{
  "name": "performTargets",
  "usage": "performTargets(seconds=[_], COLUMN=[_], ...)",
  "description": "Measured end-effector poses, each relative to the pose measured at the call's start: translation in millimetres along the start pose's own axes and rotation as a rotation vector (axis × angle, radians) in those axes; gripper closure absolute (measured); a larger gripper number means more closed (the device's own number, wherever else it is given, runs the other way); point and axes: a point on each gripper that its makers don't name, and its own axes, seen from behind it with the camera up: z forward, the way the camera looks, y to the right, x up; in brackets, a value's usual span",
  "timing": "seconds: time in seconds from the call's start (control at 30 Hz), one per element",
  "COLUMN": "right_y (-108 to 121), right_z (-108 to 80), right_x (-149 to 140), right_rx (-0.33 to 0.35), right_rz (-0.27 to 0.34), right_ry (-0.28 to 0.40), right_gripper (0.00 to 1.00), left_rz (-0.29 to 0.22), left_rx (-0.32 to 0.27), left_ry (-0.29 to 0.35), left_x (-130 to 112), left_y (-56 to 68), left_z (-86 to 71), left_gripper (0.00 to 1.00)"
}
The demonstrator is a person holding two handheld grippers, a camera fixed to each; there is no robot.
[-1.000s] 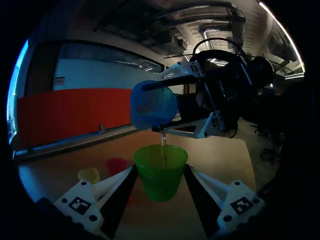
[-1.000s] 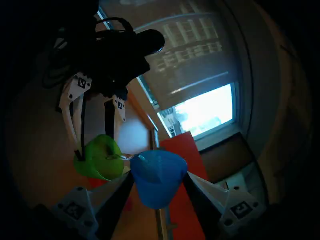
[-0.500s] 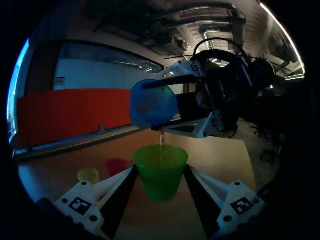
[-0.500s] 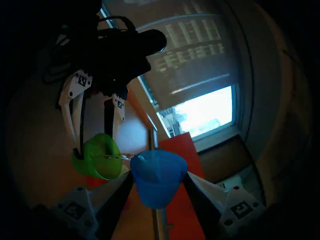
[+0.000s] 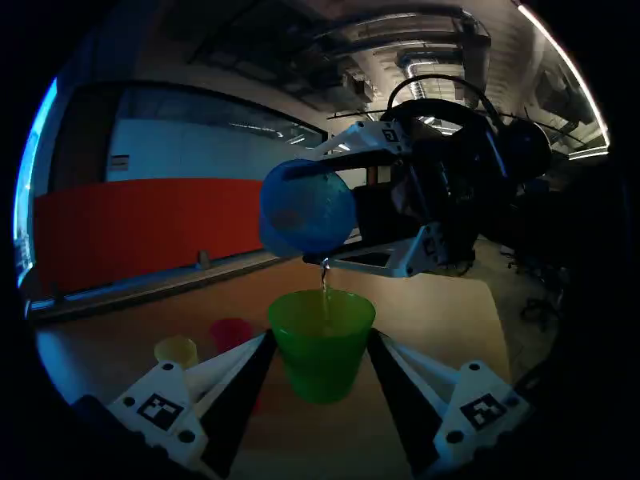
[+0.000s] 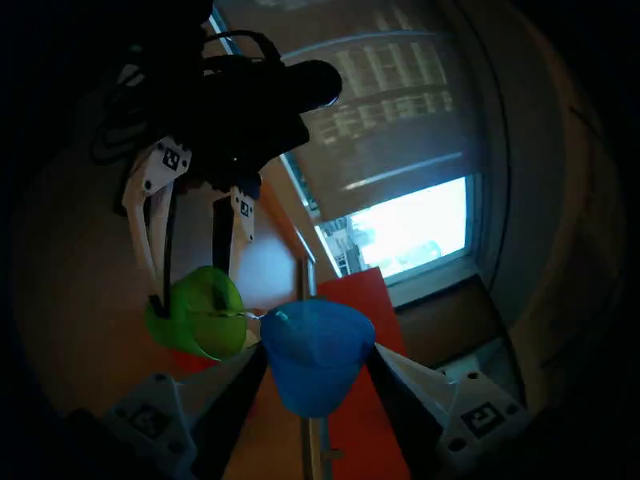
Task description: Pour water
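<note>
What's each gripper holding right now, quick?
Left gripper: shut on the green cup, held upright.
Right gripper: shut on the blue cup, tipped over it, pouring.

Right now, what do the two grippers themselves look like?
The left gripper and right gripper match: white tapering fingers with black inner faces, each carrying a square black-and-white marker. Behind the fingers sits a bulky black body with black cables looping over it.
</note>
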Motion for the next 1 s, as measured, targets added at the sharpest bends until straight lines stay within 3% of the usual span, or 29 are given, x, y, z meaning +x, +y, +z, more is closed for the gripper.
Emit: performTargets(seconds=[1.0], right_y=[4.0], right_z=[-4.1], right_x=[4.4], right_rx=[-0.004], right_rz=[-0.064], right_ry=[0.001], right_gripper=[0.11], left_rz=[0.009], left_rx=[0.0], left_ry=[0.005], left_x=[3.1], left_y=[1.9], left_z=[0.3], left_gripper=[0.17])
